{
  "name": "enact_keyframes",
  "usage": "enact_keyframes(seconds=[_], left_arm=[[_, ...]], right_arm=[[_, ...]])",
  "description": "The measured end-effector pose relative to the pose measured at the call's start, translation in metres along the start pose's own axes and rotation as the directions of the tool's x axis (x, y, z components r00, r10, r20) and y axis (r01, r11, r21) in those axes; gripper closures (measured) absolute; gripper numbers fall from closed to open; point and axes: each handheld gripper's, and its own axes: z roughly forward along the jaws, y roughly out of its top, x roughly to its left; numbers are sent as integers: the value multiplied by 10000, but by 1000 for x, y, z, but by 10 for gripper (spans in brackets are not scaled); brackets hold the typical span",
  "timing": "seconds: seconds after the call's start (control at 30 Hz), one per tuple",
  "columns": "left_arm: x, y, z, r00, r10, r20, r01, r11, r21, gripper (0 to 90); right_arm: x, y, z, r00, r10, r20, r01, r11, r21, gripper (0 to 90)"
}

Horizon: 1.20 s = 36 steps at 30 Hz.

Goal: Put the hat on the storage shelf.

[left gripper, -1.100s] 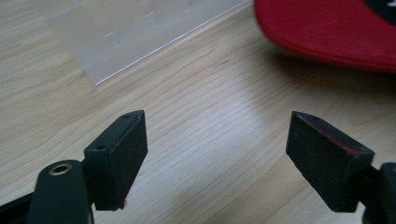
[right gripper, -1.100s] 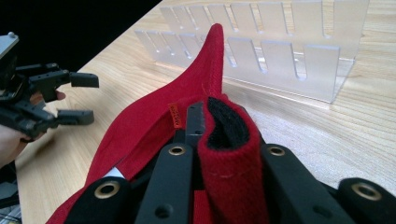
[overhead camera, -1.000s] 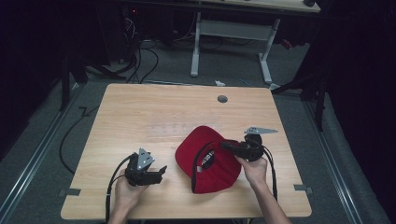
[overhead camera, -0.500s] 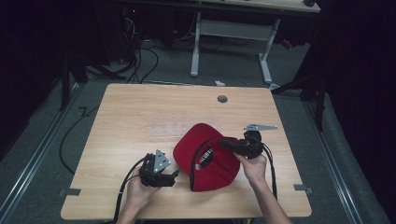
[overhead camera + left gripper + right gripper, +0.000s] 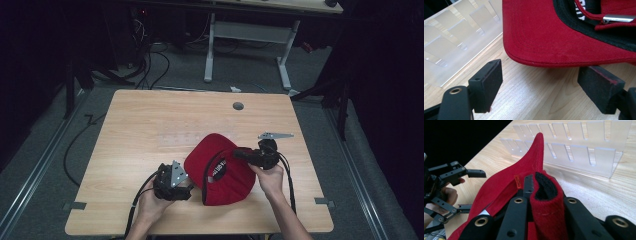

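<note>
The cap (image 5: 222,170) is deep red, with rows of red stitching along its brim and a black band inside carrying white lettering. A small silver buckle (image 5: 617,18) sits on its red strap. The table (image 5: 150,130) is pale wood with a fine grain. A rack (image 5: 574,147) on it is clear plastic. Both grippers, left (image 5: 187,191) and right (image 5: 236,153), are black.

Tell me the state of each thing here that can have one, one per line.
red cap: lying on the table, its edge pinched and lifted by the right claw.
right claw: shut on the cap's fabric.
left claw: open, just short of the cap's brim, nothing between its pads.
clear slotted rack: empty, standing on the table.
</note>
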Motion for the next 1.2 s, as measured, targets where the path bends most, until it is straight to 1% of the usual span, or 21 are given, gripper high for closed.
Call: enact_keyframes(seconds=[0.03, 0.23, 0.27, 0.33, 0.4, 0.5, 0.53, 0.57, 0.63, 0.67, 0.73, 0.8, 0.83, 0.87, 0.9, 1.0, 1.03, 1.07, 1.1, 1.17, 1.2], left_arm=[[0, 0, 0, 10000, 88, 6, -88, 10000, 23, 204], [-2, -1, 1, 9997, 242, 10, -242, 9997, 75, 214], [-4, 0, 1, 9990, 438, 56, -438, 9990, -5, 217], [-6, 0, 2, 9989, 470, 74, -469, 9989, -48, 222], [-7, 2, 2, 9981, 605, 65, -605, 9982, -15, 222], [-7, 4, 2, 9983, 575, 63, -574, 9983, -129, 247], [-8, 4, 2, 9981, 608, 40, -607, 9981, -138, 247], [-8, 4, 2, 9979, 651, 14, -651, 9978, -136, 252], [-8, 4, 3, 9967, 809, -49, -810, 9966, -144, 263], [-8, 4, 3, 9967, 809, -49, -810, 9966, -144, 266], [-8, 3, 4, 9947, 1007, -185, -1010, 9948, -124, 281], [-9, 4, 5, 9947, 1019, -142, -1021, 9946, -162, 300], [-11, 4, 4, 9959, 901, 54, -899, 9956, -264, 323], [-13, 5, 3, 9959, 882, 201, -873, 9952, -443, 365], [-15, 6, 3, 9951, 970, 201, -960, 9944, -451, 410], [-15, 6, 4, 9937, 1115, 128, -1109, 9929, -431, 428], [-14, 7, 4, 9945, 1035, 153, -1027, 9936, -464, 437], [-13, 8, 3, 9953, 959, 160, -951, 9945, -444, 469], [-11, 10, 0, 9966, 792, 243, -783, 9962, -383, 487], [-10, 11, -2, 9966, 765, 288, -755, 9965, -365, 499], [-9, 12, -4, 9965, 750, 377, -739, 9968, -292, 534]], right_arm=[[0, 0, 1, 10000, 35, 31, -36, 10000, 69, 810], [1, 1, 4, 9999, 118, 50, -120, 9996, 240, 810], [2, 1, 4, 9999, 99, 44, -100, 9996, 252, 810], [4, 2, 4, 9999, 123, 31, -123, 9995, 285, 810], [4, 2, 5, 9999, 125, 66, -127, 9995, 304, 809], [5, 3, 4, 9998, 155, 92, -158, 9993, 347, 809], [5, 3, 4, 9999, 156, 39, -158, 9991, 383, 808], [7, 3, 4, 9999, 92, 99, -97, 9988, 485, 807], [8, 3, 4, 9999, 61, 96, -66, 9986, 517, 807], [8, 3, 4, 9999, 61, 96, -66, 9986, 517, 807], [9, 3, 4, 10000, 69, 66, -73, 9984, 557, 806], [10, 3, 5, 10000, 52, -61, -48, 9980, 624, 805], [12, 3, 6, 9998, 85, -152, -74, 9976, 693, 805], [13, 2, 8, 9995, 77, -293, -55, 9971, 763, 805], [15, 2, 11, 9992, 43, -395, -9, 9963, 864, 804], [20, 2, 15, 9988, -50, -485, 93, 9960, 891, 803], [22, 2, 15, 9989, -83, -461, 122, 9962, 860, 803], [21, 3, 15, 9982, -18, -605, 72, 9961, 879, 801], [21, 3, 15, 9978, 2, -669, 59, 9958, 909, 800], [22, 3, 14, 9973, 7, -737, 62, 9957, 926, 799], [23, 3, 13, 9965, -50, -830, 127, 9956, 927, 795]])
